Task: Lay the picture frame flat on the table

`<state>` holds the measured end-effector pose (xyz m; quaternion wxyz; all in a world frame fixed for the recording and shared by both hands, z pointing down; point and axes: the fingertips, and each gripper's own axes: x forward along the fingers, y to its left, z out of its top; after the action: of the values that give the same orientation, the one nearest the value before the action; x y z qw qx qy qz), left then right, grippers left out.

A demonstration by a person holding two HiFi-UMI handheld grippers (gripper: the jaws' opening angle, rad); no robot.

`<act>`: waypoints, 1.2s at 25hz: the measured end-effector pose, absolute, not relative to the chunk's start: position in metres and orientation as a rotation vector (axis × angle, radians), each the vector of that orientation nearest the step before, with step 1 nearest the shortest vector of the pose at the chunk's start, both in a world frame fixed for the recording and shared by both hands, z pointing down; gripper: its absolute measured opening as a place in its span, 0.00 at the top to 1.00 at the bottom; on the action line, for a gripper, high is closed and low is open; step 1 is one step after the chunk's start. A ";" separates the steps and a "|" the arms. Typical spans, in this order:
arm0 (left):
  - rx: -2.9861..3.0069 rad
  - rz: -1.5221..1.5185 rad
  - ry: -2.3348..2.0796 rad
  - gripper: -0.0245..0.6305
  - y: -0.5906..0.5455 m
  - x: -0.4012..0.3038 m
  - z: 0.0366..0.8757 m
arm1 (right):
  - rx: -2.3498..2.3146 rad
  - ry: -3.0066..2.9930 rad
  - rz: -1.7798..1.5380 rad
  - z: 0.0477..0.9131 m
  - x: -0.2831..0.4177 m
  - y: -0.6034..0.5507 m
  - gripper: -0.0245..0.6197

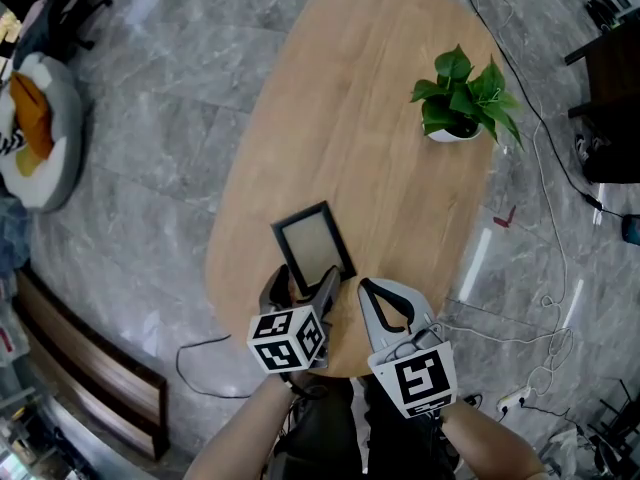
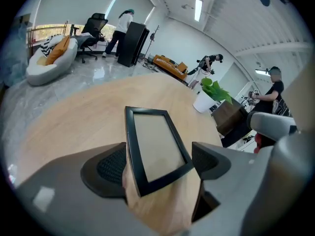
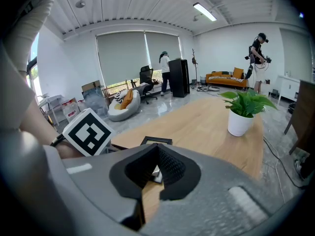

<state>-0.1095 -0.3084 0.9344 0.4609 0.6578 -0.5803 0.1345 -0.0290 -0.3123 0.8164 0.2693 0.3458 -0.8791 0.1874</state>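
Picture frame (image 1: pixel 314 245) lies flat, glass up, at the near end of the desk (image 1: pixel 370 118); left tongs (image 1: pixel 304 290) stand wide apart astride its lower edge, pressing nothing; right tongs (image 1: pixel 385 303) are closed together, empty, just beside; the laying-down looks complete.

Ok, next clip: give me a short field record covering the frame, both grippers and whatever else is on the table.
picture frame: black, lying flat near the table's near end
left gripper: jaws open, with the frame's near end between them
right gripper: jaws shut, nothing held, just right of the frame
table: oval, light wood
other item: potted plant in a white pot, at the far right of the table
task state: frame appears laid flat
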 end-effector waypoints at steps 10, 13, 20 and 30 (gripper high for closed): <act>1.675 0.347 -1.400 0.51 -0.301 -0.115 0.887 | 0.971 -2.379 0.474 0.774 -0.029 -0.317 0.96; 1.703 0.352 -1.415 0.57 -0.300 -0.122 0.860 | 0.985 -2.387 0.456 0.749 -0.030 -0.319 0.96; 1.816 0.342 -1.422 0.67 -0.306 -0.129 0.779 | 1.013 -2.424 0.423 0.679 -0.030 -0.323 0.96; 2.046 0.326 -1.473 0.78 -0.313 -0.127 0.648 | 1.151 -2.477 0.298 0.560 -0.008 -0.339 0.96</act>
<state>-0.1267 -0.3127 0.6484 0.2953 0.7689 -0.5537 0.1224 -0.0085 -0.3390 0.5600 0.1959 0.4108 -0.8841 0.1063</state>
